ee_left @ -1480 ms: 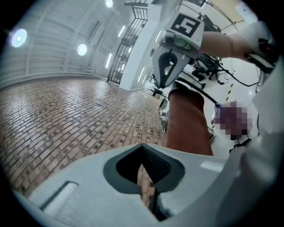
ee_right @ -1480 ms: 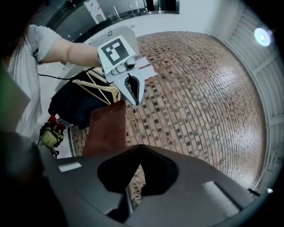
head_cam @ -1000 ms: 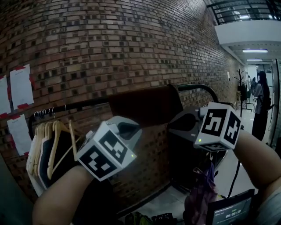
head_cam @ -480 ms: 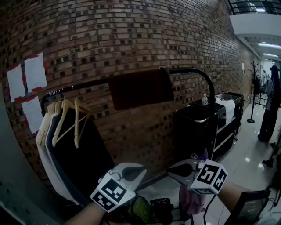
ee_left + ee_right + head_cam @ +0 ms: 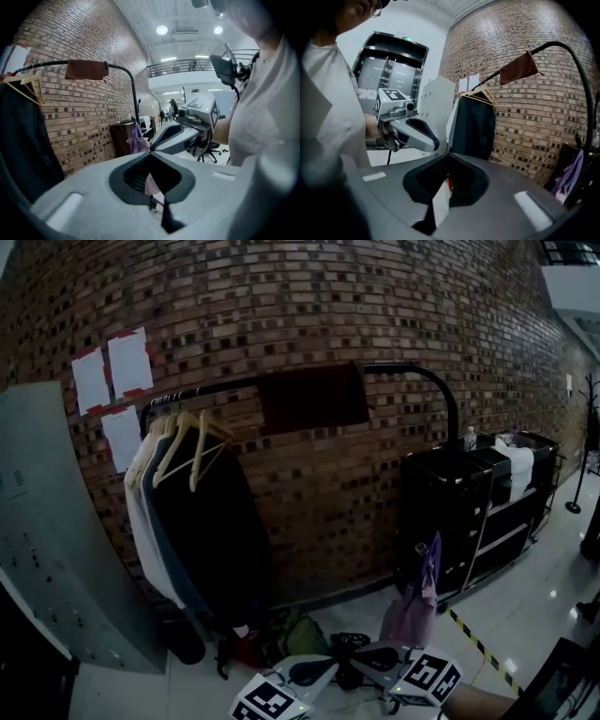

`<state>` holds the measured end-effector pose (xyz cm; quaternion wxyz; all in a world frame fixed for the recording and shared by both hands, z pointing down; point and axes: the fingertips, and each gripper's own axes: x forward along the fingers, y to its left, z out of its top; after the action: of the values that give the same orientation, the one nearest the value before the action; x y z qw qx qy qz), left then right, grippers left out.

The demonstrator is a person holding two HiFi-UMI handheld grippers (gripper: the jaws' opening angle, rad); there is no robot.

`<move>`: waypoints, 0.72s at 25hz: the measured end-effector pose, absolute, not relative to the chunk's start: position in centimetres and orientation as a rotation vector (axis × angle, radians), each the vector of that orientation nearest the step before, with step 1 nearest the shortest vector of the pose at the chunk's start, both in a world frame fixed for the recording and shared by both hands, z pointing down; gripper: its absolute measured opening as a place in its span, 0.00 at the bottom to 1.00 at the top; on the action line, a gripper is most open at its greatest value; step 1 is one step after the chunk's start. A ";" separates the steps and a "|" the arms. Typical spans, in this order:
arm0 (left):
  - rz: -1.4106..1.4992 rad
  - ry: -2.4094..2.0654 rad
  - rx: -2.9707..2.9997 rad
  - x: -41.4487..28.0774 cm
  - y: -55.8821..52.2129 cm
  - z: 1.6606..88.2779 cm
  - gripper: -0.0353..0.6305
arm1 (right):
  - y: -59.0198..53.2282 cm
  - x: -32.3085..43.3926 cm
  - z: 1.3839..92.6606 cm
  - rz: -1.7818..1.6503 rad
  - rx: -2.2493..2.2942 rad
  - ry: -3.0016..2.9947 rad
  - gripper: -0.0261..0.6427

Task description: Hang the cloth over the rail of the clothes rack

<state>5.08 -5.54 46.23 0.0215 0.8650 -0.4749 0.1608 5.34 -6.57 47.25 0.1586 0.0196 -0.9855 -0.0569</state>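
A dark brown cloth (image 5: 314,397) hangs draped over the black rail (image 5: 216,387) of the clothes rack, right of the hangers; it also shows in the left gripper view (image 5: 86,69) and the right gripper view (image 5: 518,68). Both grippers are low at the head view's bottom edge, far below the cloth. The left gripper (image 5: 333,665) (image 5: 150,152) is shut with nothing in it. Just beside it, the right gripper (image 5: 356,659) (image 5: 447,152) is also shut and holds nothing. Their tips point towards each other.
Wooden hangers with dark and pale garments (image 5: 187,512) fill the rail's left part. A black wheeled cabinet (image 5: 469,502) stands right of the rack, with a purple cloth (image 5: 417,601) on it. A grey locker (image 5: 47,549) stands at left, and bags (image 5: 300,638) lie on the floor.
Both grippers have dropped from rail height to the bottom of the head view, and the view has pulled back. The cloth stays on the rail.
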 end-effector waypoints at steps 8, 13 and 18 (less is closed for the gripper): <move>0.488 -1.658 2.511 5.0 1.6 46.0 0.06 | 2.4 4.1 46.9 -0.141 -0.235 -2.834 0.04; 0.497 -1.710 2.464 6.7 7.9 44.9 0.06 | 8.2 5.7 45.7 -0.134 -0.286 -2.843 0.04; 0.497 -1.781 2.354 7.1 16.8 46.0 0.06 | 17.1 6.8 46.1 -0.088 -0.364 -2.838 0.04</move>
<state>7.07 16.80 46.01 0.0741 0.7842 -0.5934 0.1655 6.77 17.09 46.12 0.1390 -0.1258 -0.9818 -0.0306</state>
